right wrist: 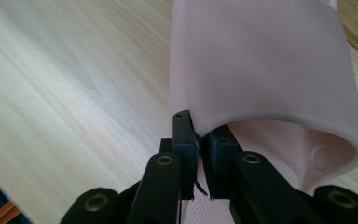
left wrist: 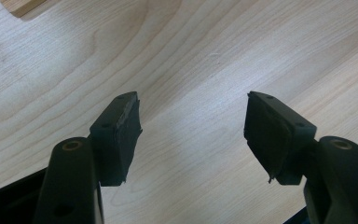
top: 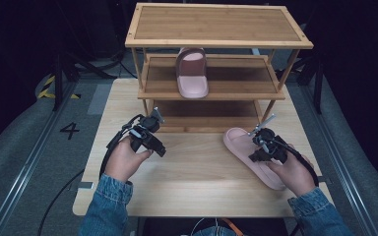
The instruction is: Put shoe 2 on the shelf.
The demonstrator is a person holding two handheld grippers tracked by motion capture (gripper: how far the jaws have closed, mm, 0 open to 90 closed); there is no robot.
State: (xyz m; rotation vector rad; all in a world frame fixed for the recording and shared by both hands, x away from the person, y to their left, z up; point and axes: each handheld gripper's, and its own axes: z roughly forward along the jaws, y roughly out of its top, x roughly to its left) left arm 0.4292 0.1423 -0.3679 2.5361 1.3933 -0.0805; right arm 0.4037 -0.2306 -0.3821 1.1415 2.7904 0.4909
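Observation:
A pink slipper (top: 252, 156) lies on the light wooden table (top: 197, 177) at the right, toe toward the shelf. My right gripper (top: 256, 153) is shut on the edge of its strap (right wrist: 261, 70); in the right gripper view the two jaws pinch the strap's rim (right wrist: 200, 135). A second pink slipper (top: 192, 73) rests on the middle shelf of the wooden rack (top: 216, 39). My left gripper (top: 158, 147) hovers over bare table at the left, open, with nothing between its pads (left wrist: 121, 130).
The three-tier wooden rack stands at the table's far side; its top shelf (top: 216, 24) and bottom shelf (top: 202, 115) are bare. Grey floor with a "4" marking (top: 69, 130) lies to the left. Bare table wood spans between the grippers.

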